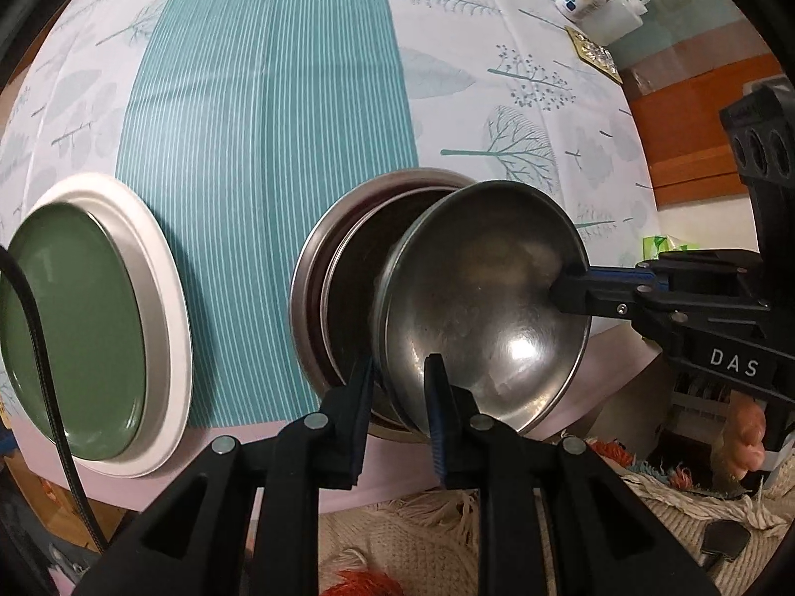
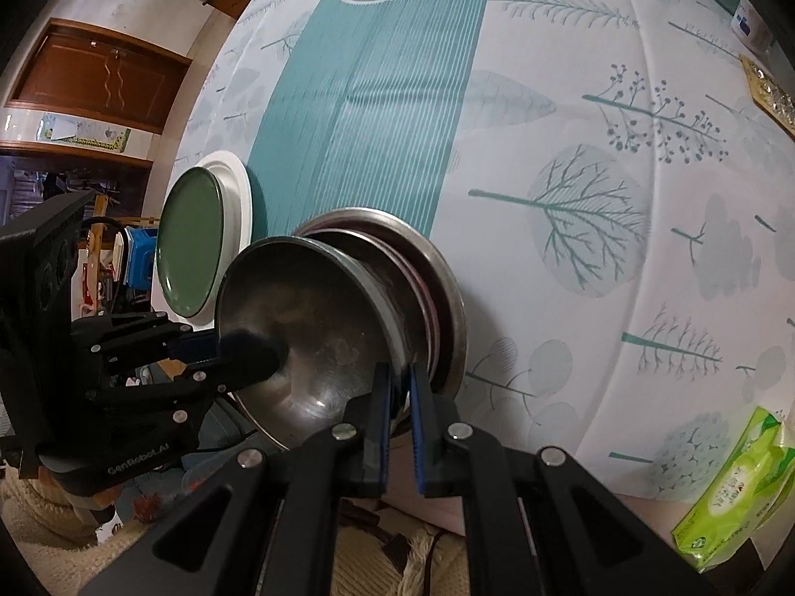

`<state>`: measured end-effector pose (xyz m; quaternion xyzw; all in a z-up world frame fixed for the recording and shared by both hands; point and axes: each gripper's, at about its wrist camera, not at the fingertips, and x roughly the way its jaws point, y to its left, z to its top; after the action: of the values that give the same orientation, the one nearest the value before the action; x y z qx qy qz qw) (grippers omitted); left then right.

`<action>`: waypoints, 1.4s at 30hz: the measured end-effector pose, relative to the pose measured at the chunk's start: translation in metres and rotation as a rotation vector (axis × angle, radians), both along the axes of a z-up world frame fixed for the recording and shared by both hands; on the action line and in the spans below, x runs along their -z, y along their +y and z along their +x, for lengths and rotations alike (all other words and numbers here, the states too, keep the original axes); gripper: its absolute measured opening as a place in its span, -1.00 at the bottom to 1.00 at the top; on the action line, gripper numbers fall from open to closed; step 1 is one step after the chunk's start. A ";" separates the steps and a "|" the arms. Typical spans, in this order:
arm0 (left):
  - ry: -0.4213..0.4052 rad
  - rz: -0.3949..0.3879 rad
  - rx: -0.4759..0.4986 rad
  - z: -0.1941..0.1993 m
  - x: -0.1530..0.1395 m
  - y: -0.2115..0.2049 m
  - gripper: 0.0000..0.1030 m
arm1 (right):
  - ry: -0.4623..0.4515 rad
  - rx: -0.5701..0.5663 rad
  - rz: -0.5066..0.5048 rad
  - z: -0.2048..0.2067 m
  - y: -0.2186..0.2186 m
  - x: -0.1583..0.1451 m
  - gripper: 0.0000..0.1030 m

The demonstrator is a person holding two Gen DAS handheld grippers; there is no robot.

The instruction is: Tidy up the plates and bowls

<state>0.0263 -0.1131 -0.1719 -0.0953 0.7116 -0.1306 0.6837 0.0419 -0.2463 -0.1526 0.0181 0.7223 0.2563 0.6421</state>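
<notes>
Gripping the near rim of a round, shiny stainless-steel bowl (image 1: 484,308), the left gripper (image 1: 402,392) has its two black fingers closed narrowly on the metal edge, one finger inside the bowl and one outside. The right gripper (image 2: 397,397) pinches the same bowl (image 2: 318,342) at its right rim in the same way, fingers narrow on the steel wall; it shows from the left wrist view as a black arm reaching in from the right (image 1: 586,293). The bowl sits tilted in a stack of wider round metal bowls (image 1: 343,278) near the table's near edge, on a white tablecloth printed with teal trees and a teal striped band (image 1: 263,114). Left of the stack, apart from it, a round green plate (image 1: 74,323) lies on a larger white plate (image 1: 164,308). Far right stand white plastic bottles (image 1: 596,5); a green tissue pack (image 2: 740,482) lies at the near right.
</notes>
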 end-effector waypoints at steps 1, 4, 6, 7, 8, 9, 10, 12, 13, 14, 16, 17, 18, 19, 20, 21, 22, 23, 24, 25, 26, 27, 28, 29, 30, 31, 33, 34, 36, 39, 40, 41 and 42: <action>-0.001 0.002 -0.001 0.000 0.001 0.000 -0.66 | 0.002 0.000 0.000 0.001 0.000 -0.001 -0.86; -0.012 0.017 0.003 0.001 0.002 -0.004 -0.66 | 0.002 -0.002 -0.002 -0.001 0.000 0.003 -0.86; -0.021 0.025 0.008 0.000 0.001 -0.005 -0.66 | 0.001 0.001 -0.002 -0.002 0.000 0.004 -0.86; -0.023 0.026 0.010 0.000 0.000 -0.006 -0.66 | -0.001 0.002 -0.002 -0.001 0.001 0.004 -0.86; -0.028 0.030 0.012 0.000 0.000 -0.007 -0.66 | -0.002 0.002 -0.002 -0.002 0.001 0.004 -0.86; -0.033 0.032 0.016 0.000 -0.001 -0.008 -0.66 | -0.004 0.003 0.000 -0.002 0.001 0.004 -0.86; -0.035 0.033 0.017 0.000 -0.002 -0.008 -0.66 | -0.006 0.004 0.002 -0.002 0.001 0.004 -0.86; -0.041 0.037 0.019 0.001 -0.004 -0.008 -0.66 | -0.009 0.006 0.004 -0.002 0.000 0.003 -0.86; -0.043 0.036 0.018 0.001 -0.005 -0.008 -0.66 | -0.010 0.007 0.005 -0.002 0.000 0.002 -0.86; -0.046 0.036 0.019 0.001 -0.006 -0.008 -0.66 | -0.012 0.008 0.006 -0.002 -0.001 0.001 -0.86; -0.053 0.039 0.022 0.002 -0.008 -0.008 -0.66 | -0.019 0.007 0.006 -0.003 -0.002 0.000 -0.86; -0.057 0.041 0.024 0.002 -0.009 -0.008 -0.66 | -0.020 0.007 0.007 -0.003 -0.002 -0.001 -0.85; -0.060 0.042 0.026 0.002 -0.010 -0.008 -0.66 | -0.020 0.007 0.009 -0.003 -0.002 0.000 -0.85; -0.063 0.044 0.029 0.002 -0.011 -0.008 -0.66 | -0.021 0.006 0.009 -0.003 -0.002 -0.001 -0.85; -0.065 0.047 0.031 0.003 -0.011 -0.008 -0.66 | -0.022 0.006 0.008 -0.003 -0.001 0.000 -0.85; -0.065 0.051 0.033 0.003 -0.010 -0.008 -0.66 | -0.020 0.004 0.009 -0.003 -0.001 0.001 -0.84; -0.064 0.053 0.033 0.003 -0.009 -0.008 -0.65 | -0.018 0.003 0.008 -0.003 -0.001 0.001 -0.84; -0.060 0.056 0.033 0.003 -0.007 -0.008 -0.65 | -0.016 0.001 0.007 -0.004 0.000 0.002 -0.83; -0.056 0.058 0.033 0.003 -0.006 -0.008 -0.65 | -0.013 -0.001 0.005 -0.004 0.001 0.003 -0.83; -0.051 0.060 0.033 0.003 -0.004 -0.008 -0.65 | -0.011 -0.003 0.003 -0.004 0.002 0.005 -0.83; -0.047 0.062 0.033 0.004 -0.002 -0.008 -0.65 | -0.010 -0.006 0.000 -0.005 0.003 0.006 -0.82; -0.045 0.064 0.031 0.003 0.000 -0.009 -0.62 | -0.008 -0.008 -0.002 -0.005 0.004 0.007 -0.82; -0.043 0.062 0.029 0.004 0.001 -0.009 -0.51 | -0.007 -0.009 -0.002 -0.005 0.005 0.008 -0.80; -0.042 0.055 0.024 0.004 0.001 -0.008 -0.41 | -0.006 -0.010 -0.001 -0.005 0.005 0.009 -0.78; -0.045 0.050 0.020 0.004 0.001 -0.008 -0.39 | -0.007 -0.010 -0.002 -0.006 0.005 0.009 -0.76; -0.048 0.049 0.018 0.005 0.001 -0.007 -0.35 | -0.011 -0.015 -0.006 -0.006 0.006 0.009 -0.75; -0.067 0.060 0.017 0.006 -0.002 -0.006 -0.32 | -0.024 -0.019 -0.016 -0.006 0.007 0.009 -0.75; -0.072 0.061 0.017 0.006 -0.004 -0.005 -0.29 | -0.031 -0.022 -0.021 -0.006 0.008 0.009 -0.75; -0.088 0.076 0.011 0.006 -0.007 -0.003 -0.15 | -0.043 -0.029 -0.032 -0.006 0.009 0.008 -0.75; -0.106 0.087 0.005 0.007 -0.012 -0.001 -0.05 | -0.063 -0.034 -0.049 -0.006 0.008 0.006 -0.75; -0.108 0.083 0.001 0.007 -0.013 0.000 -0.05 | -0.072 -0.037 -0.054 -0.006 0.008 0.005 -0.75; -0.108 0.080 -0.002 0.008 -0.014 0.001 -0.03 | -0.082 -0.040 -0.058 -0.006 0.008 0.004 -0.75; -0.110 0.078 -0.006 0.008 -0.015 0.001 -0.02 | -0.093 -0.043 -0.062 -0.007 0.008 0.003 -0.75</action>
<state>0.0340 -0.1116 -0.1566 -0.0631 0.6773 -0.1057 0.7254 0.0354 -0.2385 -0.1554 -0.0294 0.6995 0.2481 0.6696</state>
